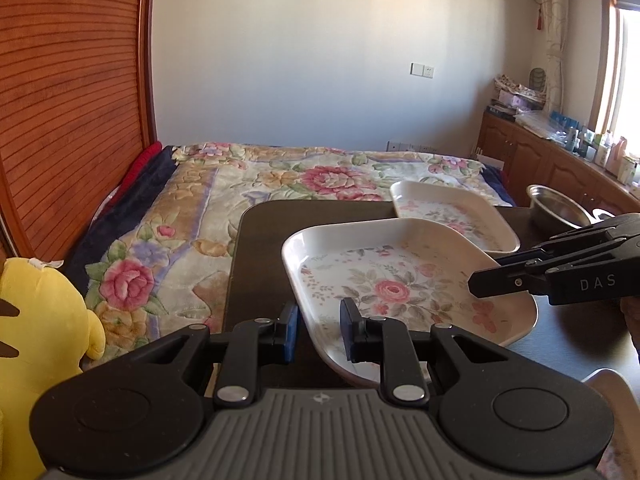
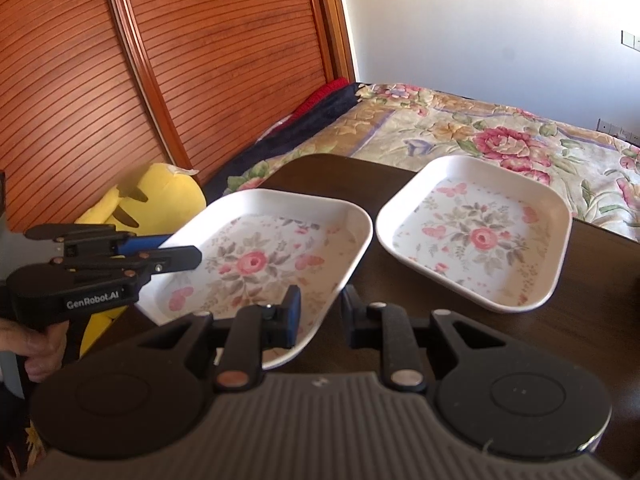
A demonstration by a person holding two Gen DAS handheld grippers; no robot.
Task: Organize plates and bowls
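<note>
Second floral plate point(image 2: 476, 236) sits flat on the dark table point(image 2: 592, 312), a narrow gap beside the lifted plate point(image 2: 264, 256); steel bowl point(image 1: 556, 206) blocks the far right corner, yellow plush point(image 2: 160, 192) crowds the left edge, bare tabletop open at the far left corner

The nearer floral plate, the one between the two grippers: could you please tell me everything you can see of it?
The nearer floral plate is a white, rounded-square dish with a raised rim and a pink rose print, seemingly melamine. It is empty and tilted, lifted off the dark table. The left gripper clamps its left rim and the right gripper its near right edge. A matching plate lies flat beyond it, apart.
</note>
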